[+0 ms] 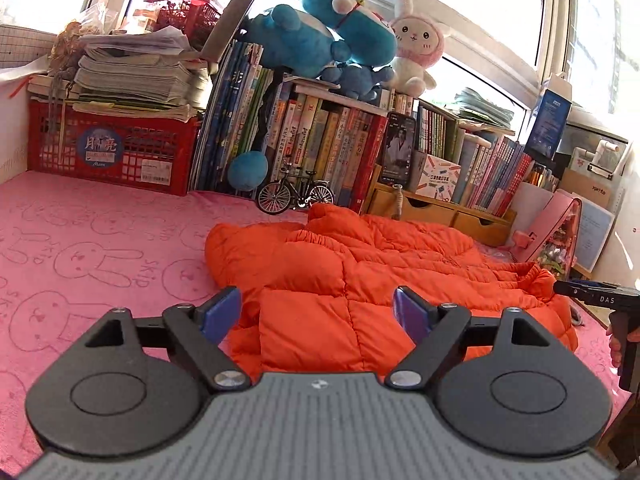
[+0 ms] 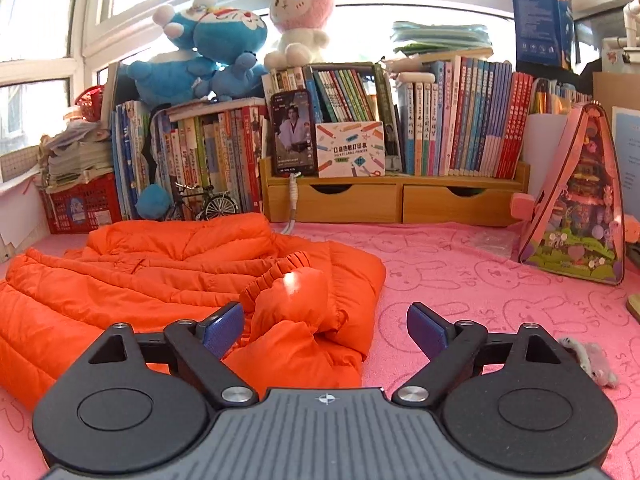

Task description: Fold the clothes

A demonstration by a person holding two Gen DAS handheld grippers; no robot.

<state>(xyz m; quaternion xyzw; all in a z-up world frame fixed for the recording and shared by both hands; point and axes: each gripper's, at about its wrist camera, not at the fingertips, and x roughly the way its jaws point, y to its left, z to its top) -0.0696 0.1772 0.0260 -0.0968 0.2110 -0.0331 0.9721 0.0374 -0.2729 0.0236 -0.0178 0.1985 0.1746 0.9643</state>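
While the orange puffer jacket (image 1: 360,280) lies rumpled on the pink rabbit-print tabletop (image 1: 92,248), toward its middle and short of the back edge, both grippers hang just above its near hem, each with fingers spread wide and nothing between them.

Left gripper (image 1: 318,312): over the quilted body panel. Right gripper (image 2: 325,326): over a bunched sleeve cuff (image 2: 296,292) that sits humped on top of the jacket's right side.

State of garment: partly doubled over itself, one sleeve lying across the back part, hem uneven. This fits either a jacket spread for folding or one mid-fold; cannot settle which.

Risks, as judged:
- Slick, puffy fabric. A shallow pinch may catch only the outer shell, so the layer slides out when lifted.
- Padding springs back; any fold could reopen once let go.
- The humped cuff may be gripped together with the panel under it, dragging the whole side and skewing the fold.
- Clutter stands close along the back edge: the model bicycle (image 1: 295,194) nearly touches the jacket, and the phone (image 2: 291,133) leans upright on the wooden drawer shelf (image 2: 396,200). A swept sleeve could topple either.
- A small grey plush (image 2: 592,360) lies just right of the right gripper; could snag.
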